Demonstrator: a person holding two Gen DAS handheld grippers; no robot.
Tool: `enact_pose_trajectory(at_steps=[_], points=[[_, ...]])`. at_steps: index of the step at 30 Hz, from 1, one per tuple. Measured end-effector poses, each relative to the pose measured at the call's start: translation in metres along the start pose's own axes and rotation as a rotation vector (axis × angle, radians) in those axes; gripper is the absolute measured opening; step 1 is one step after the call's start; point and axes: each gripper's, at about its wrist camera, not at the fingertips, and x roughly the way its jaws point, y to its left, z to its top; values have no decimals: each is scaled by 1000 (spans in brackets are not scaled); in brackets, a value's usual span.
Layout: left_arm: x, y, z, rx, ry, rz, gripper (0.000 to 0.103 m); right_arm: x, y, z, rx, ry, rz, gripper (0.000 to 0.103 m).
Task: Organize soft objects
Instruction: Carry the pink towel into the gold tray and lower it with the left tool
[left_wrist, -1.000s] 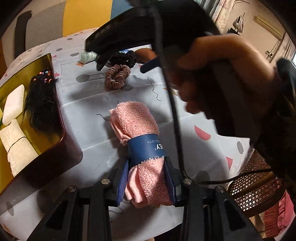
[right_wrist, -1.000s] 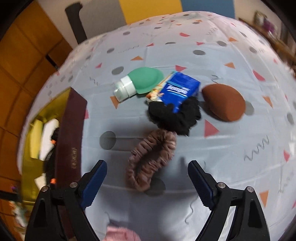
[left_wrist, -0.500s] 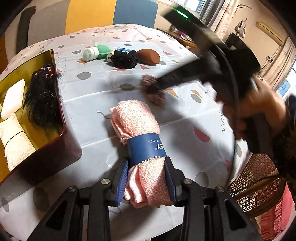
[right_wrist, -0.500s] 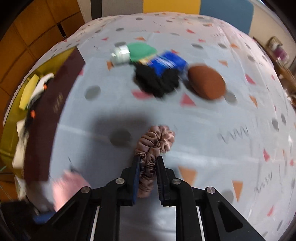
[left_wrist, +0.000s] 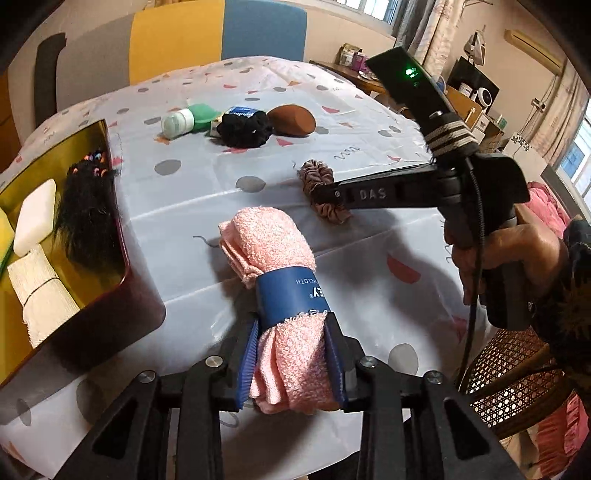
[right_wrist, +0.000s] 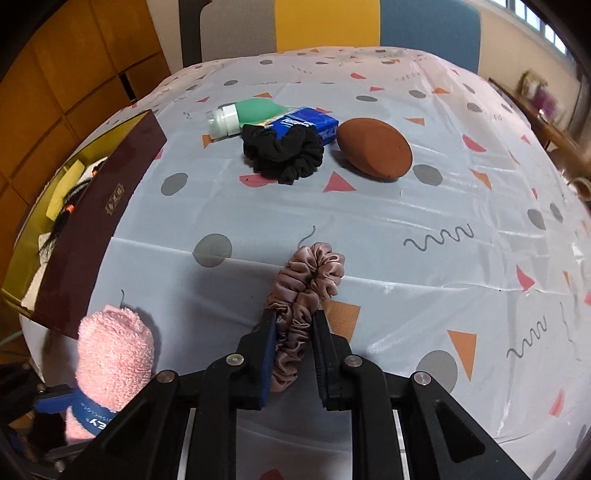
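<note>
Fluffy pink terry towel (left_wrist: 273, 258), rolled under a blue paper band, pinched by left gripper (left_wrist: 291, 354) fingers. Ruffled satin mauve scrunchie (right_wrist: 303, 295), right of towel on desk (right_wrist: 424, 266), squeezed in right gripper (right_wrist: 294, 354).

Both grippers are black, angular frames with cut-out slots and round silver screws near the finger bases. The left gripper (left_wrist: 291, 365) carries ribbed blue pads (left_wrist: 246, 365) on the inner faces of its fingers; the right gripper (right_wrist: 295, 354) has the same blue lining. Seen from the left wrist view, the right unit bears white "DAS" lettering, a green indicator light, a striped strap and a black cable. The right hand (left_wrist: 509, 251) shows bare skin and what seems a dark fuzzy sleeve.
</note>
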Motion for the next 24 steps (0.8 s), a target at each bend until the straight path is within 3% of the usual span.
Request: enact_pose_trajectory(at_steps=[7,16,24], points=[[-25,2,7,-8,-63,25,32,4,-2,4,-17,-11,4,18],[-74,5,27,-43,-178,2,32,4,1,5,-49,-29,-14,19],[-102,26,40,-98,-243,67,32,4,1,4,-55,-35,-13,19]])
